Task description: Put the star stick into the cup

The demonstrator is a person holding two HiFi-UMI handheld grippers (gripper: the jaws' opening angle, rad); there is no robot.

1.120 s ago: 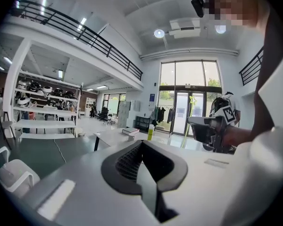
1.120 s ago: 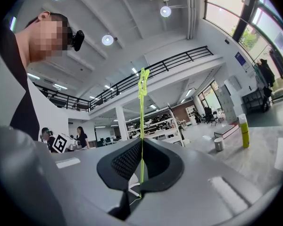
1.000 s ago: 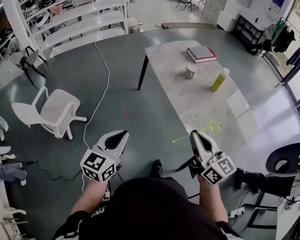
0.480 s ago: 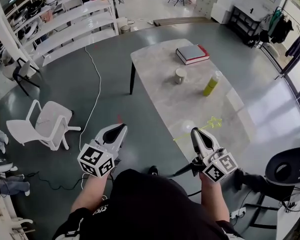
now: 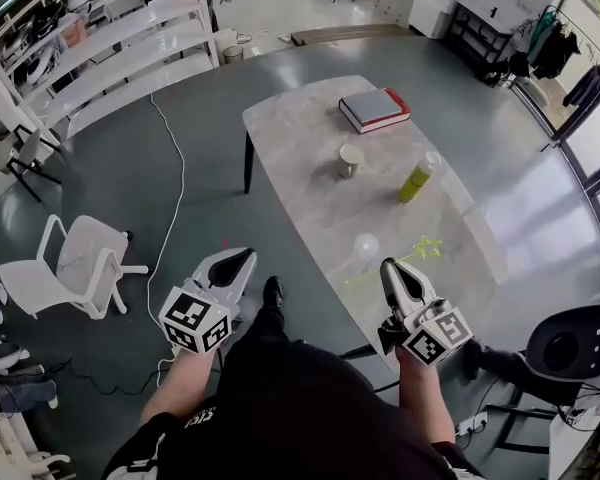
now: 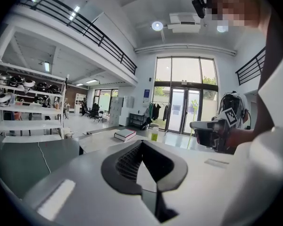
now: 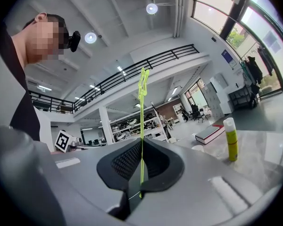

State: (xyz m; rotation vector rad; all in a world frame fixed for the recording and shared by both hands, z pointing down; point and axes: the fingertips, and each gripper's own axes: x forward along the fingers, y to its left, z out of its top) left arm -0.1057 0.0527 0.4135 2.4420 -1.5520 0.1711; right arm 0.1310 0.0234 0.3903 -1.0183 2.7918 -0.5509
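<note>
The star stick (image 5: 420,252), thin and yellow-green with a star at one end, is clamped in my right gripper (image 5: 391,270), which is shut on it above the table's near edge. In the right gripper view the stick (image 7: 142,126) stands upright between the jaws, star at the top. The small pale cup (image 5: 350,159) stands at mid-table, well beyond the gripper, and shows faintly as the cup (image 7: 199,148). My left gripper (image 5: 234,264) hangs over the floor left of the table, jaws closed and holding nothing; its own view shows the left gripper (image 6: 147,173).
On the grey table (image 5: 298,138) lie a book with a red cover (image 5: 374,109) at the far end and a yellow-green bottle (image 5: 414,180) right of the cup. A white chair (image 5: 80,268) and a cable (image 5: 175,198) are on the floor at left. Shelving (image 5: 110,38) is behind.
The person has stepped forward, so the table and cup are nearer and more centred in the head view. Both grippers keep their places in the view, and the stick stays gripped.
</note>
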